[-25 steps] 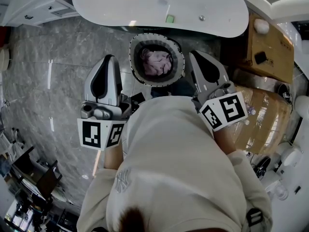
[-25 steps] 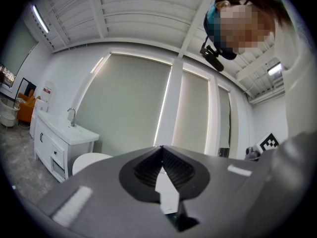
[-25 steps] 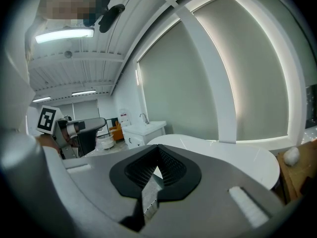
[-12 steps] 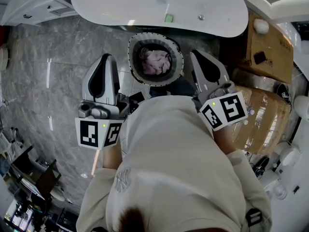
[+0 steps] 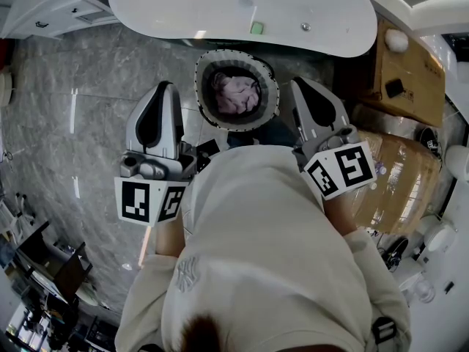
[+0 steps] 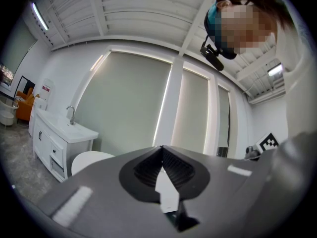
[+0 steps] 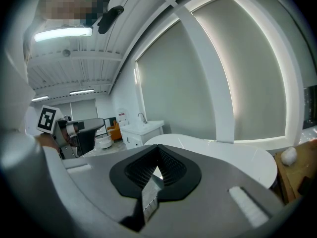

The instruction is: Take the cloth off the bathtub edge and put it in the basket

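The left gripper (image 5: 164, 88) and right gripper (image 5: 297, 83) are held out before the chest, side by side. Both have jaws pressed together, nothing between them.

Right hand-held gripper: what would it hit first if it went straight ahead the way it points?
Probably the white bathtub: its rim lies straight beyond the tips of the right hand-held gripper, though depth is hard to judge.
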`<state>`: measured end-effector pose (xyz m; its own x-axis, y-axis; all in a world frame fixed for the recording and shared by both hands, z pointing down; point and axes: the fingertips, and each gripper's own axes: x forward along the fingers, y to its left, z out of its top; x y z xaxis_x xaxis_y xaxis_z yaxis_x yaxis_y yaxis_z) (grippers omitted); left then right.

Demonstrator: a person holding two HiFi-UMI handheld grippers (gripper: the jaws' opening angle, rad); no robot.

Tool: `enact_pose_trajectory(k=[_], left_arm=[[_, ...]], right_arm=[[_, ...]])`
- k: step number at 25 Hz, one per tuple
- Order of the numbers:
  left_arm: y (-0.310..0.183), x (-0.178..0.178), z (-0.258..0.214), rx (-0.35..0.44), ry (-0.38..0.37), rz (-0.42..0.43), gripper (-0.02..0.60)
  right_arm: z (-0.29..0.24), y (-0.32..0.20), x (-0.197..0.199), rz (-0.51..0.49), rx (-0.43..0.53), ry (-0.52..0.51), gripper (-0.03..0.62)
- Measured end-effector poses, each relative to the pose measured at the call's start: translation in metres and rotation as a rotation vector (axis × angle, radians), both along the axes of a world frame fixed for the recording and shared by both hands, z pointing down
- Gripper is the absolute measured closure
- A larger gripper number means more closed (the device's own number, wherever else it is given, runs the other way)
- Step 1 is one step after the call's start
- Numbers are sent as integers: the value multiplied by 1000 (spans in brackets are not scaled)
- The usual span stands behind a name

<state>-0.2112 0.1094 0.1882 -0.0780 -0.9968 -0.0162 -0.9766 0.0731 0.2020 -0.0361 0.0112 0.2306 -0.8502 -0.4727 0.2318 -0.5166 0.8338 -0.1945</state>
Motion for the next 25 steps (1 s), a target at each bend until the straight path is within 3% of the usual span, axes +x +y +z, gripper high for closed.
enact_pose_trajectory(k=[25], left_arm=[[1,3,3,-5,-4,15,533]], right_arm=[[1,4,-1,-11,-1,3,595]])
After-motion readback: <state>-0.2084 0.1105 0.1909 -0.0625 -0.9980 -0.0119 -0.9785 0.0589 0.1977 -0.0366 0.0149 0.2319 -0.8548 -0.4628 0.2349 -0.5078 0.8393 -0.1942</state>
